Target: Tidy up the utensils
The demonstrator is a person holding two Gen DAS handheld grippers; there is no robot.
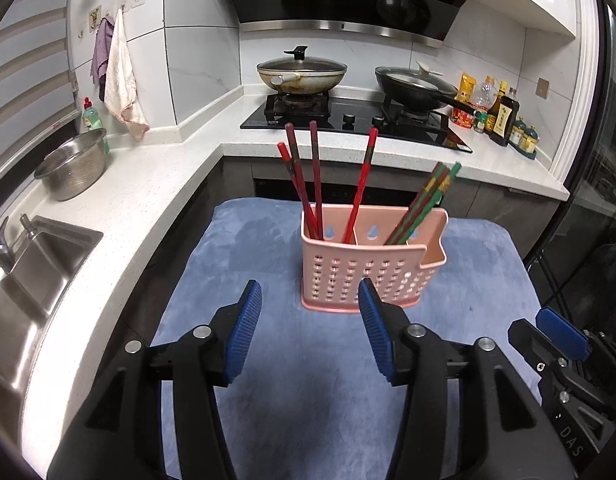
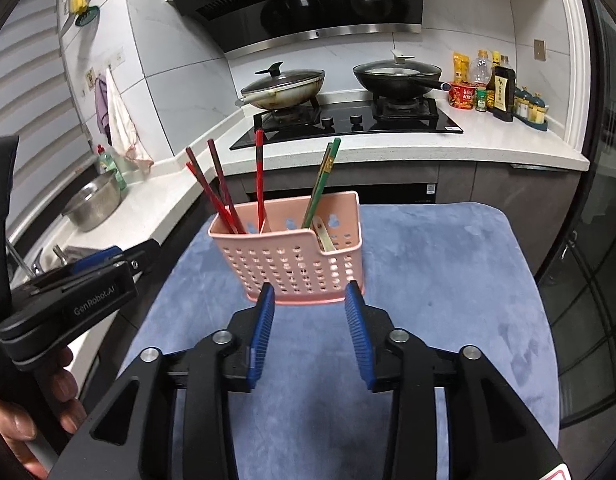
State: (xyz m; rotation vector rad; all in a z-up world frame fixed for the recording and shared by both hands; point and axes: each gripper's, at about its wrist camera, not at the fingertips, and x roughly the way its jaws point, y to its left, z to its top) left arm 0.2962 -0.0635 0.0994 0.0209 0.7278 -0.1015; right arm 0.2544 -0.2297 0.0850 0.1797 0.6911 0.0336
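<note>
A pink perforated utensil holder (image 1: 363, 272) (image 2: 292, 260) stands upright on a blue cloth (image 1: 268, 360) (image 2: 447, 300). Red chopsticks (image 1: 308, 184) (image 2: 220, 196) lean in its left compartments. Green and dark chopsticks (image 1: 425, 200) (image 2: 321, 184) lean in the right part. A pale utensil lies in the right end compartment (image 2: 325, 236). My left gripper (image 1: 309, 292) is open and empty just in front of the holder. My right gripper (image 2: 309, 296) is open and empty, also just in front of it; its blue pad shows in the left wrist view (image 1: 561, 332).
A white L-shaped counter (image 1: 148, 184) holds a steel colander (image 1: 74, 168), a sink (image 1: 24, 280) and a hob with two lidded pans (image 1: 302, 72) (image 1: 415, 84). Sauce bottles (image 2: 501, 88) stand at the right. Towels (image 1: 120, 76) hang on the wall.
</note>
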